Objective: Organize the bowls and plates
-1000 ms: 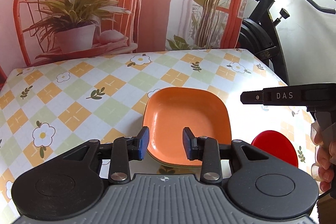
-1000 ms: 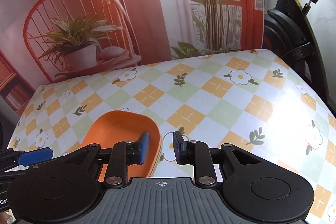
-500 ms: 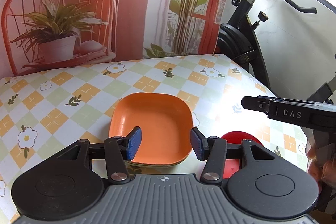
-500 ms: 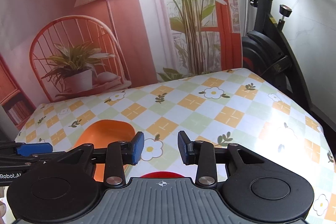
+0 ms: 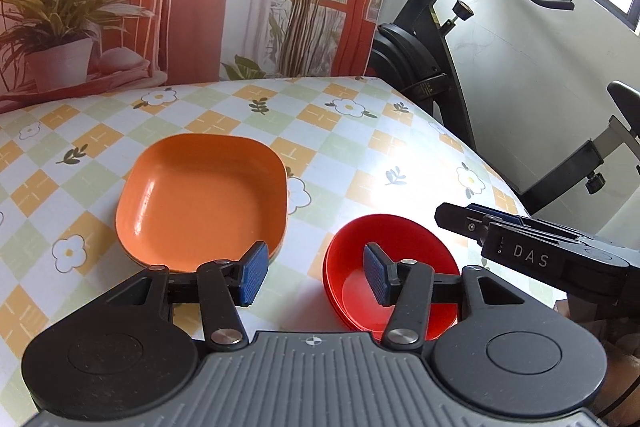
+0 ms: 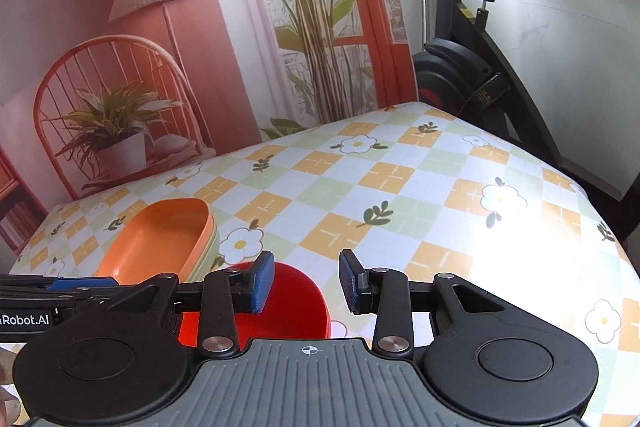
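Note:
An orange square plate (image 5: 200, 203) tops a short stack on the flowered tablecloth, with a pale green rim under it showing in the right wrist view (image 6: 160, 239). A red bowl (image 5: 400, 251) sits to its right near the front edge, looking like two nested ones. My left gripper (image 5: 314, 279) hovers open above the gap between plate and bowl, its right finger over the bowl. My right gripper (image 6: 306, 285) is open and empty just above the red bowl (image 6: 296, 303). The right gripper's arm (image 5: 532, 251) reaches in beside the bowl.
The checkered tablecloth (image 6: 400, 195) stretches bare to the back and right. A printed backdrop (image 6: 200, 47) stands behind the table. An exercise bike (image 5: 440, 59) stands off the table's right edge. A fingertip (image 6: 8, 407) shows at the lower left corner.
Both grippers pulled back and up from the orange plate. The left gripper's fingers spread wider. The red bowl has come fully into sight below both grippers.

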### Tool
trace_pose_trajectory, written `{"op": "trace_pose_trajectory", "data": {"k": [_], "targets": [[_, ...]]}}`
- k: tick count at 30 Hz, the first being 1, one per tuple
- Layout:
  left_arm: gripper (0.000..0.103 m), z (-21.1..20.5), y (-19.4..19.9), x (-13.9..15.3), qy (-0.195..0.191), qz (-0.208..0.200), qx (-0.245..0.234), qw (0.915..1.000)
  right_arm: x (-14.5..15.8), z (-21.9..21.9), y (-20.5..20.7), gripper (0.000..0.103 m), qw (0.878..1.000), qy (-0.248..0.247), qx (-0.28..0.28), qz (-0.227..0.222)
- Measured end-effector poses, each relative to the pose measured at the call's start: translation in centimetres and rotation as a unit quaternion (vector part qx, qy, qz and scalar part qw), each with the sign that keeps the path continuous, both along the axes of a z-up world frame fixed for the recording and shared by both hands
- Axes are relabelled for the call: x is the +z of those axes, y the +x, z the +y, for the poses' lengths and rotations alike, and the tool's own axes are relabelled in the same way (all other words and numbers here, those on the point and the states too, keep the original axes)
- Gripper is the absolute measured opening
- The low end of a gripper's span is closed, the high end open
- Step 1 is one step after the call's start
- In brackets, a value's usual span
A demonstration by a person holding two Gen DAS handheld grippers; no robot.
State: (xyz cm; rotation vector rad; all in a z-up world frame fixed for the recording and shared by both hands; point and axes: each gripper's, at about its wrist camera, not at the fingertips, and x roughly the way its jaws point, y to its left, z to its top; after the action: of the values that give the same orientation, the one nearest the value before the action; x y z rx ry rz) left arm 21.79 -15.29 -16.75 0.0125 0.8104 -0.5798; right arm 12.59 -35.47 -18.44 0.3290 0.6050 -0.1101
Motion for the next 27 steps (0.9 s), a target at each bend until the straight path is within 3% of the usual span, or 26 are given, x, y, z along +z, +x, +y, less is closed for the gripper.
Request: {"op": "trace_pose_trajectory", "data": {"k": [9, 21, 27], "targets": [[0.055, -1.5, -0.2, -2.2, -0.002, 0.028, -0.019, 0.9994, -2.7, -0.6, -0.5, 0.034, 0.999, 0.043, -0.005, 0.021], [0.053, -2.6, 0.3, -3.9, -0.005, 0.06, -0.021, 0.998, -4.1, -0.6, -0.9, 0.033, 0.997, 0.07, 0.0, 0.036], [0.043, -2.7, 0.4, -4.6, -0.014, 0.072, -0.026, 0.9969, -4.5, -0.8, -1.1, 0.025, 0.995, 0.086, -0.001, 0.041]]}}
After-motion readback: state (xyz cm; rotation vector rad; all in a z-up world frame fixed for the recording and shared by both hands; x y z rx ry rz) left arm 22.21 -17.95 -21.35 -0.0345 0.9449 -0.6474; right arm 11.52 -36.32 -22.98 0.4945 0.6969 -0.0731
